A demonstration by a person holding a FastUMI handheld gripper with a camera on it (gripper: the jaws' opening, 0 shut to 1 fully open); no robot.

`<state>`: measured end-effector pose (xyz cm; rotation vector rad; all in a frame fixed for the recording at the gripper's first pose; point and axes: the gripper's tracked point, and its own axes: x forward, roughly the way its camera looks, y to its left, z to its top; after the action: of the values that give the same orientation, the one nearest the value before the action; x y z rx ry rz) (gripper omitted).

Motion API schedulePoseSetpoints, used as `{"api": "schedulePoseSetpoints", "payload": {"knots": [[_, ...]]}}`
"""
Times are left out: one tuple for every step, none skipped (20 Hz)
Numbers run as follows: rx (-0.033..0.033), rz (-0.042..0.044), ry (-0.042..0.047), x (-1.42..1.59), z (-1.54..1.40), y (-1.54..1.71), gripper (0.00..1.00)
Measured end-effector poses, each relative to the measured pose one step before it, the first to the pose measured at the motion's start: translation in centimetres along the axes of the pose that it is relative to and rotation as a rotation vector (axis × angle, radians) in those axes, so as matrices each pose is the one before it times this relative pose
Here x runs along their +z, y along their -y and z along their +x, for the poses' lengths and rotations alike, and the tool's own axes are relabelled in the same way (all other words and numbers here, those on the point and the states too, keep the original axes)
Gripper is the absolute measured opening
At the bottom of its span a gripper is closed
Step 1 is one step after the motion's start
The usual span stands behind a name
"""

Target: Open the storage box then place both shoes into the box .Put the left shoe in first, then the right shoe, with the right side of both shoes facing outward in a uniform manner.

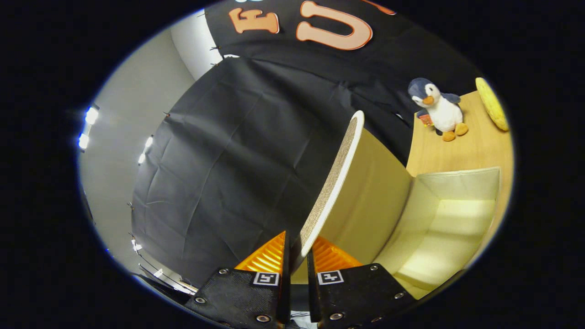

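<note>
My gripper is shut on the front edge of the storage box lid, one finger on each side of it. The lid is woven outside, cream inside with a white rim, and it is lifted up steeply on its hinge. To the right of the fingers the cream storage box lies open, its pale inside showing with nothing in it that I can see.
The box stands on a wooden table. Beyond the box a plush penguin stands on the table, and a yellow banana-like object lies to its right. Black cloth wall hangs behind the lid.
</note>
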<state>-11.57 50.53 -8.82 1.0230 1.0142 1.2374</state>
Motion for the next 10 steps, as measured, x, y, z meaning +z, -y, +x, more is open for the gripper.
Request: {"api": "schedulePoseSetpoints", "payload": {"knots": [[-0.00562, -0.01738, -0.02318, -0.574, 1.098, -0.19, 0.17], [-0.01715, -0.02303, -0.01871, -0.347, 1.357, 0.053, 0.17], [-0.01101, -0.01647, -0.01562, -0.307, 1.289, 0.127, 0.17], [-0.01649, -0.00585, -0.01118, -0.139, 1.24, 0.225, 0.17], [-0.02047, -0.00209, -0.00606, -0.082, 1.176, 0.286, 0.17], [-0.03507, -0.00645, 0.00173, -0.327, 0.838, 0.314, 0.18], [-0.03642, -0.01741, 0.0064, 0.257, 1.168, 0.546, 0.19], [-0.02416, -0.01666, -0.0043, 0.026, 0.687, 0.203, 0.28], [-0.03135, -0.01949, -0.00943, -0.233, 0.488, 0.472, 0.32], [-0.0288, -0.02797, -0.01076, -0.379, 0.163, 0.653, 0.48]]}}
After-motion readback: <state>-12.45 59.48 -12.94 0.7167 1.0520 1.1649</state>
